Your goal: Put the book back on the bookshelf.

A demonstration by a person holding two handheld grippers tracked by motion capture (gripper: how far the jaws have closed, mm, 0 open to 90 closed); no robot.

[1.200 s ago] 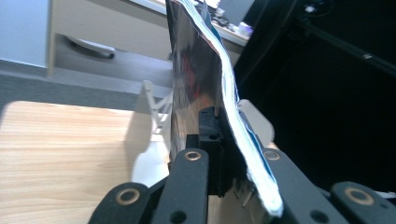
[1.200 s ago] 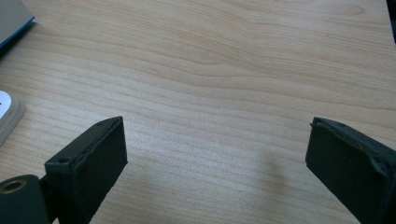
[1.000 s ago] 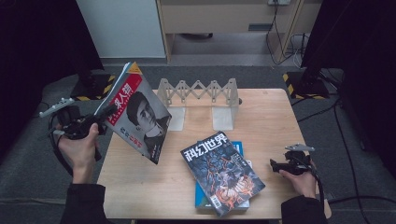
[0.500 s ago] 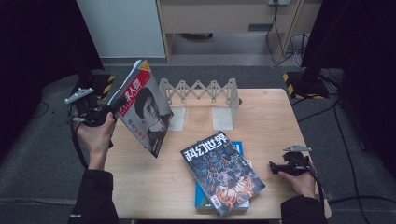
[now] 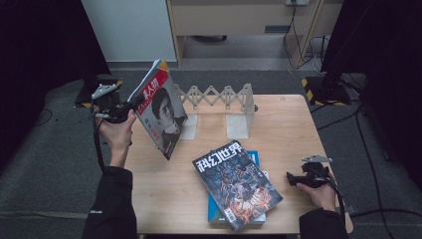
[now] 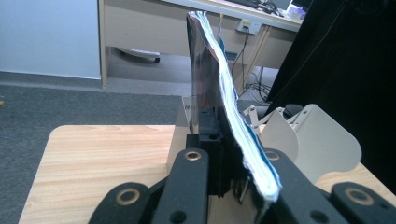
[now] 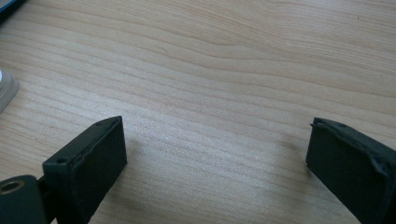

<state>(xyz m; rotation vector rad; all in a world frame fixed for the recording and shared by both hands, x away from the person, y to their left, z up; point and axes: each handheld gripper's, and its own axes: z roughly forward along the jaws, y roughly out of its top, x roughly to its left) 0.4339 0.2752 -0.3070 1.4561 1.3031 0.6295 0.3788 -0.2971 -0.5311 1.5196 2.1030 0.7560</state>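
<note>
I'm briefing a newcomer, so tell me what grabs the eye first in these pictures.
First comes the magazine with a face on its cover, held up over the table's left edge, clamped in the left gripper. Next, a dark illustrated magazine lies tilted on a blue book near the front edge. Behind them stands a folding white rack, and the right gripper rests open over bare wood.

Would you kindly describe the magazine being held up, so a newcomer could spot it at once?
Start at the wooden table and go to its left edge, by the expanding rack. There the left claw holds the portrait magazine in the air. Unlike the magazine lying flat, it has a red title band.
</note>
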